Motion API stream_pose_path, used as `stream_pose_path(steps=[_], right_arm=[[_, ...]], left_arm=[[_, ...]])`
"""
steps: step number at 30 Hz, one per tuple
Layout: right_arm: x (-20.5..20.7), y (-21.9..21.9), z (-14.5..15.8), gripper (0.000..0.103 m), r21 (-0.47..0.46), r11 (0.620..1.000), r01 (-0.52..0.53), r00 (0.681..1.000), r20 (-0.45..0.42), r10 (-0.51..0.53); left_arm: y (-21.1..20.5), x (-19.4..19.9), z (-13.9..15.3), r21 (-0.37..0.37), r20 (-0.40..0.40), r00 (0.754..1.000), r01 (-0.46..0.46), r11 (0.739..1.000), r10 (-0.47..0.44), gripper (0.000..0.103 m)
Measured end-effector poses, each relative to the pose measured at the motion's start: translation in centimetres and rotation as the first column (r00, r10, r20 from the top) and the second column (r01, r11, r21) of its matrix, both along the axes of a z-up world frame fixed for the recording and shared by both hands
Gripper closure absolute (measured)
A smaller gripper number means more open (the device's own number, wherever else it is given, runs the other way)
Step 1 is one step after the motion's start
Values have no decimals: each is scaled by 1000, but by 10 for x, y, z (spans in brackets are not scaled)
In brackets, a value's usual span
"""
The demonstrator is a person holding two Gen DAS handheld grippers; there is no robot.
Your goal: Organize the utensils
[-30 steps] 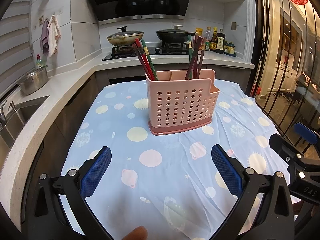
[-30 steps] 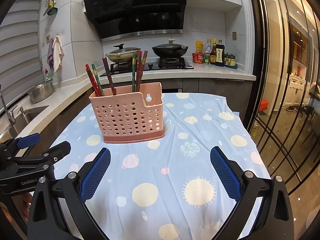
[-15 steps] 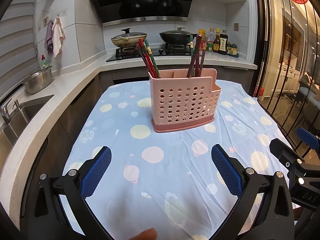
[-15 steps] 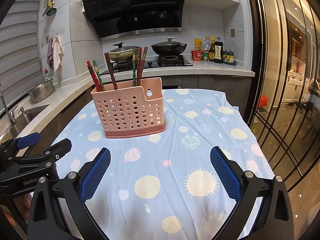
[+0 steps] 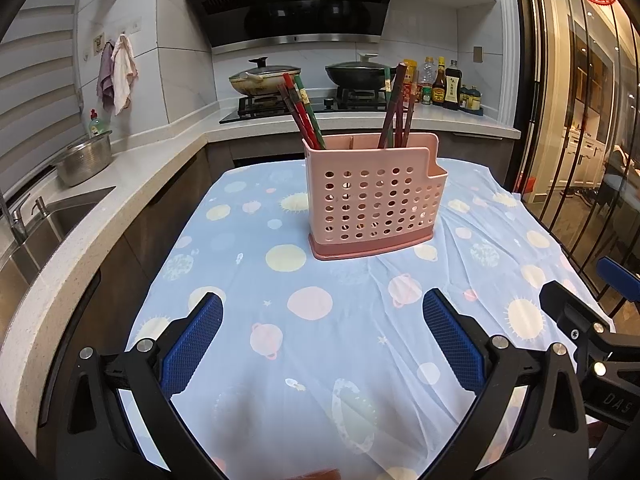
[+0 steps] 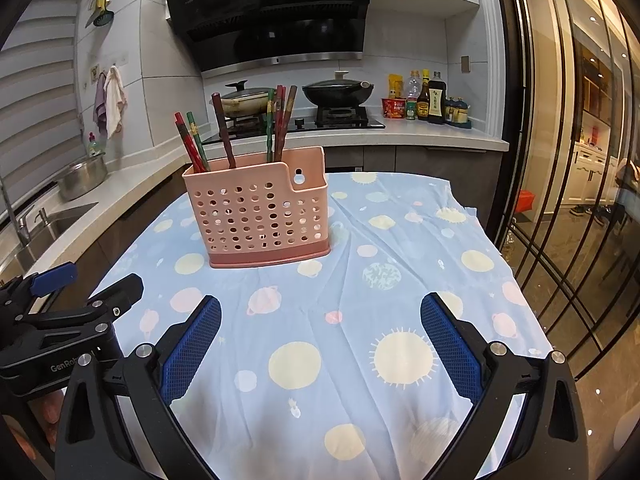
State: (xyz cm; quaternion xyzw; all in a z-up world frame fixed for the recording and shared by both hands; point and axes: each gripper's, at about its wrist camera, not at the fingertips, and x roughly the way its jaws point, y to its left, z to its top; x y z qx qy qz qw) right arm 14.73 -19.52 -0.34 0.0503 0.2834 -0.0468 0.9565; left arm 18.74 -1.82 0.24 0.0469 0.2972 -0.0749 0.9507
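Chopsticks (image 5: 306, 114): stood in two bunches inside the pink perforated holder (image 5: 374, 204) mid-desk (image 5: 320, 340). Left tool (image 5: 322, 340) and right tool (image 6: 320, 340): both spread, empty, well short. We judged a slow, level approach best, pinching one stick near its top.

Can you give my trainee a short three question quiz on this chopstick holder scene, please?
1. True or false: both the left hand-held gripper and the right hand-held gripper are open and hold nothing.
2. What stands in the pink perforated holder? A) spoons B) chopsticks C) knives
3. Fill in: the holder rests on a light blue ____ printed with suns and planets.

Key: 1 true; 2 B; 3 tablecloth.
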Motion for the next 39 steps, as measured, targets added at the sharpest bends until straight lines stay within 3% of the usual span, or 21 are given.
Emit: stream_pose_path(steps=[39], right_arm=[[0, 1, -4, 7, 1, 1000, 2, 1000, -14, -2]], left_arm=[[4, 3, -7, 8, -13, 999, -33, 999, 33, 7]])
